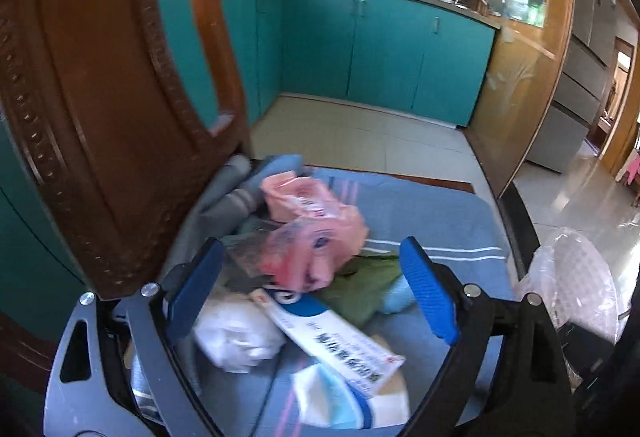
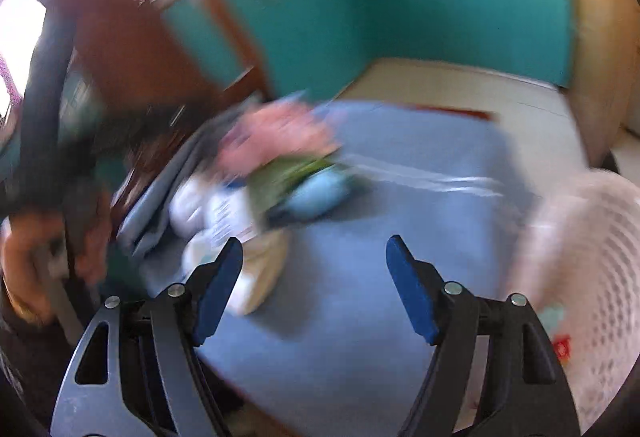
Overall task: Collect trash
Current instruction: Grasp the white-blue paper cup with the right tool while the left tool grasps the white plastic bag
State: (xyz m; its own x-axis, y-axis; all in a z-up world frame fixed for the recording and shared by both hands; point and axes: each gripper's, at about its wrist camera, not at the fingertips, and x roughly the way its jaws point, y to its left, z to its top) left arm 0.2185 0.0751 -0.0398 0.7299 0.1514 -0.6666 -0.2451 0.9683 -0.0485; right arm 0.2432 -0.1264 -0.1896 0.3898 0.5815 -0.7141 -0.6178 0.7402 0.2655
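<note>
A carved wooden chair back rises at the left of the blue-clothed tabletop. The left gripper hangs wide open over the trash heap, holding nothing: white crumpled paper, a pink plastic bag, a white-and-blue box, a green wrapper. The right gripper, fingers spread and empty, hovers over bare cloth. A clear-lined mesh bin stands rightmost.
</note>
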